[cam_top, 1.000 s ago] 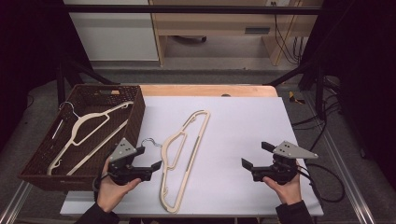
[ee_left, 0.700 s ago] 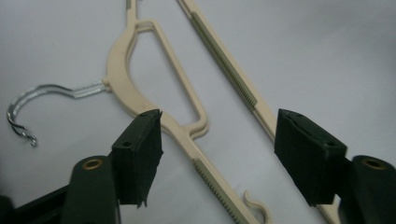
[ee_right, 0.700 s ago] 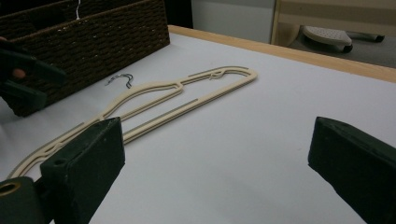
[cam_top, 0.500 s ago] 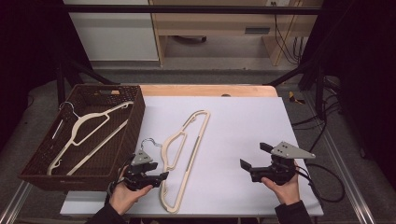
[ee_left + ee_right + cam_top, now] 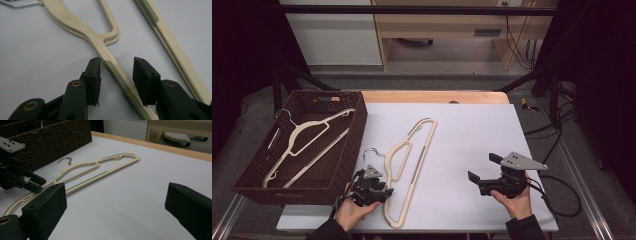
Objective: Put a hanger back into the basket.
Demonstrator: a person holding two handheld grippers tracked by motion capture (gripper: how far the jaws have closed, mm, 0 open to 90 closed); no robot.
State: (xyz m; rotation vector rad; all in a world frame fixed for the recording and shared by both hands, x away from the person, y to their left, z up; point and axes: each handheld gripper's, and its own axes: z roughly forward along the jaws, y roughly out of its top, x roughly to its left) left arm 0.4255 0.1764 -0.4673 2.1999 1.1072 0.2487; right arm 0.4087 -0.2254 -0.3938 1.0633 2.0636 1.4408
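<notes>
Since the earlier high view, the left gripper [image 5: 384, 192] has dropped from above the table [image 5: 472, 135] onto the near shoulder arm of the cream plastic hanger [image 5: 409, 167] lying flat there, and its jaws have just been closing, with that arm between them.

Left gripper view: the arm with its ribbed grey-green non-slip strip [image 5: 122, 86] runs from lower right to upper left, straight up the gap. The left-hand pad appears to touch or nearly touch the arm's edge; the right-hand pad stands clear with white table showing between. Not gripping yet, jaws partly open, straddling.

Hanger position, high view: centre-left of the frame, long axis running from the bottom centre up and to the right. Its metal hook [image 5: 374, 152] points toward the dark wicker basket [image 5: 354, 145] at the left of the frame. A second cream hanger [image 5: 307, 142] lies inside the basket.

Right gripper [image 5: 484, 175]: lower right of the high view, held above bare table, jaws wide open and empty, well apart from the hanger.

Key relation: the arm runs lengthwise along the jaw gap, so closing squeezes it across its narrow width. The left hand [image 5: 354, 212] is far nearer. Judgement: finishing the close should seat the grip; the basket lies just beside it to the left.
</notes>
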